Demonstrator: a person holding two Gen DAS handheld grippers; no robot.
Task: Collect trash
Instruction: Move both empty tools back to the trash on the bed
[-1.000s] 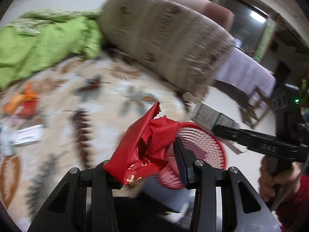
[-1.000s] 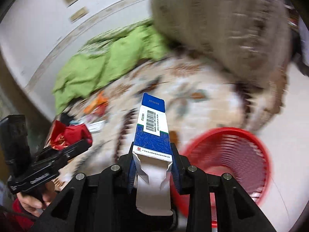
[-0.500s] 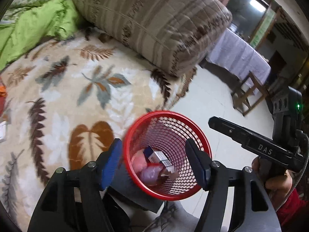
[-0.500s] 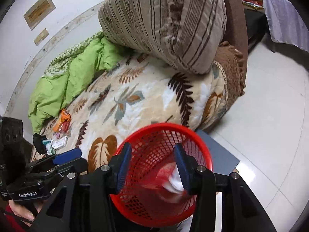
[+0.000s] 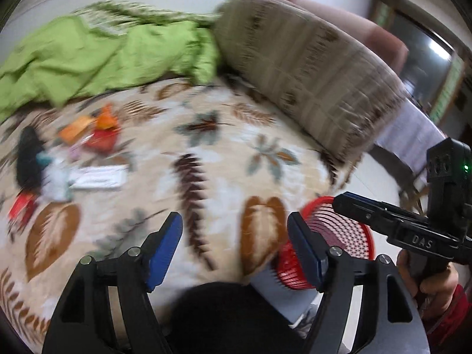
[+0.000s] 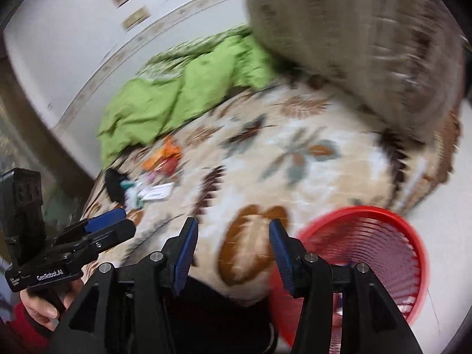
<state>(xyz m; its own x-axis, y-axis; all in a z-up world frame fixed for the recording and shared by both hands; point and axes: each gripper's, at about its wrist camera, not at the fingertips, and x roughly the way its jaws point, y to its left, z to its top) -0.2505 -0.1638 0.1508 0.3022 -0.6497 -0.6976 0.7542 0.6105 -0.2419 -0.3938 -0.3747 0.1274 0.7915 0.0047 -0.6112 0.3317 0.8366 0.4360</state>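
A red mesh basket [image 6: 371,253] stands on the floor at the bed's near edge; it also shows in the left wrist view [image 5: 339,236]. My left gripper [image 5: 234,239] is open and empty over the leaf-patterned blanket [image 5: 206,153]. My right gripper [image 6: 233,244] is open and empty, just left of the basket. A pile of trash lies on the blanket at the far left: an orange wrapper [image 5: 88,122], a red wrapper [image 5: 103,140], a white box [image 5: 97,177] and a red packet [image 5: 20,206]. The pile also shows in the right wrist view [image 6: 159,171]. Both views are blurred.
A green quilt [image 5: 97,53] lies bunched at the back of the bed. A large striped pillow [image 5: 301,67] sits at the right. A black object [image 5: 28,156] lies by the trash. Pale tiled floor [image 6: 460,194] lies right of the bed.
Both grippers let go of the red wrapper and the blue box into the basket, then swung left from above it toward the blanket. Both stand open and empty.
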